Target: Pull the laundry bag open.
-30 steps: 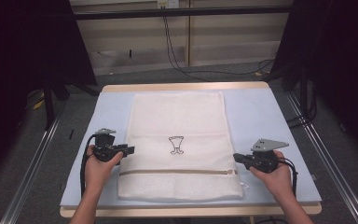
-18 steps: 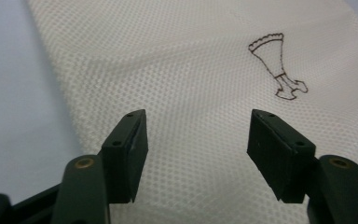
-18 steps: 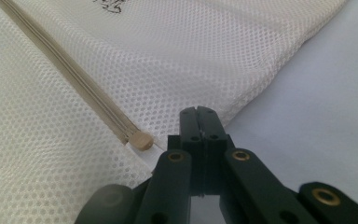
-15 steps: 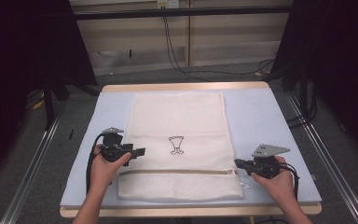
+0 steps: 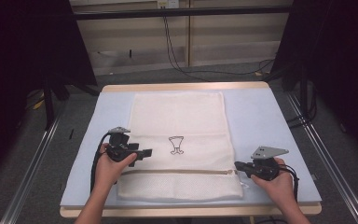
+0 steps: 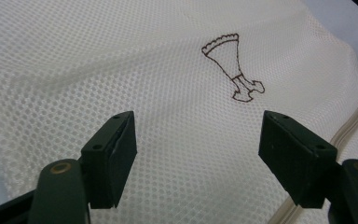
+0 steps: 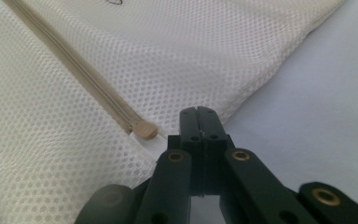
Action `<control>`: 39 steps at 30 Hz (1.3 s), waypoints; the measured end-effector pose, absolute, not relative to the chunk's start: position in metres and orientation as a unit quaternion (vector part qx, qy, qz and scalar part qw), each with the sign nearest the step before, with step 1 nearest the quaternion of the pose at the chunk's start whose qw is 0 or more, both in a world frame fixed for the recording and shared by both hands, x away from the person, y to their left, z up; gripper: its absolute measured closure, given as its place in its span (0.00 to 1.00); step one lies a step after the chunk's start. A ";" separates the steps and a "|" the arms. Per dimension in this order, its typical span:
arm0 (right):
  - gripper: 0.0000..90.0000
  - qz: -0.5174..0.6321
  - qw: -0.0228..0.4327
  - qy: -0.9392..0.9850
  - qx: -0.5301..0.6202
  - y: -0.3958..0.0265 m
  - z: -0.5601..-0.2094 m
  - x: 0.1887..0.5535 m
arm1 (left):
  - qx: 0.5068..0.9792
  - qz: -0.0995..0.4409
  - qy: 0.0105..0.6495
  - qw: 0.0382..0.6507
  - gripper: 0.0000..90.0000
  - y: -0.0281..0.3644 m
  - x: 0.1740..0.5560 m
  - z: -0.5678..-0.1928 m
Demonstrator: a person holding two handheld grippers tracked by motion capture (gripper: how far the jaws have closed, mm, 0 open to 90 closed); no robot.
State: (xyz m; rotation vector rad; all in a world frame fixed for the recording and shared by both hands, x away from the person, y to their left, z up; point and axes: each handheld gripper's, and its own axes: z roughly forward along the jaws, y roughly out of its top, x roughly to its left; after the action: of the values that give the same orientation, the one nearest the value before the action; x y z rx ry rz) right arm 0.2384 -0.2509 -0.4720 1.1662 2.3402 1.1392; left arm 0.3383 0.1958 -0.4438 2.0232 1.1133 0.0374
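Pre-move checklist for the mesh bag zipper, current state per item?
1. Left claw open, nothing between the jaws: ok; they have just been opening.
2. Right claw shut: ok. Whether it pinches the mesh bag edge: cannot tell.
3. Zipper looks closed along its length, end stop beside the right claw: ok.
4. Zipper pull located: cannot tell.
5. Bag flat on the table: not ok, slight ripple under the left claw.
6. Logo face up: ok.

Black gripper (image 5: 145, 152) jaws, brass-ringed screw holes
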 end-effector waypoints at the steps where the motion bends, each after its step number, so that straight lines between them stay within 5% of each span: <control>1: 1.00 0.396 0.143 0.813 0.403 -0.250 -0.472 0.238 | 0.803 0.013 0.438 0.403 0.30 0.195 0.339 -0.444; 19: 1.00 0.410 0.112 0.821 0.382 -0.227 -0.472 0.237 | 0.819 -0.012 0.409 0.403 0.30 0.172 0.332 -0.444; 39: 1.00 0.404 0.145 0.812 0.396 -0.243 -0.470 0.238 | 0.828 -0.068 0.371 0.414 0.43 0.129 0.319 -0.439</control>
State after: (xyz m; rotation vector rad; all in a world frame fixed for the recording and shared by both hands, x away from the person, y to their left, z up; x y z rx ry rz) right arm 0.2380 -0.2427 -0.4702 1.1402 2.3403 1.1629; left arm 0.3193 0.1290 -0.4388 2.0814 0.9321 -0.1711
